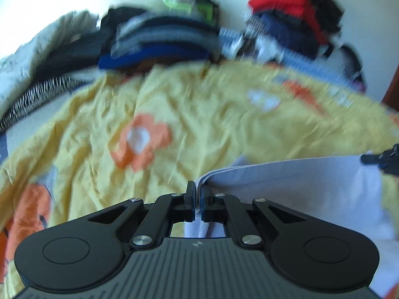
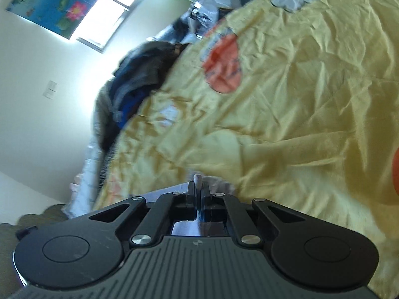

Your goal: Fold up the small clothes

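Note:
A pale lavender garment (image 1: 299, 189) lies over the yellow flowered bedspread (image 1: 199, 114) at the lower right of the left wrist view. My left gripper (image 1: 197, 191) is shut on its left corner, and cloth hangs down between the fingers. The other gripper's black tip (image 1: 381, 160) shows at the garment's far right edge. In the right wrist view my right gripper (image 2: 198, 186) is shut on a thin pale fold of the garment (image 2: 197, 180) that sticks up between the pads, above the yellow bedspread (image 2: 286, 99). Most of the garment is hidden there by the gripper body.
A stack of folded dark and blue clothes (image 1: 159, 42) sits at the far side of the bed, with a heap of red and navy clothes (image 1: 286, 20) to its right. A striped cloth (image 1: 37, 94) lies at the left. A wall and bright window (image 2: 109, 12) stand beyond the bed.

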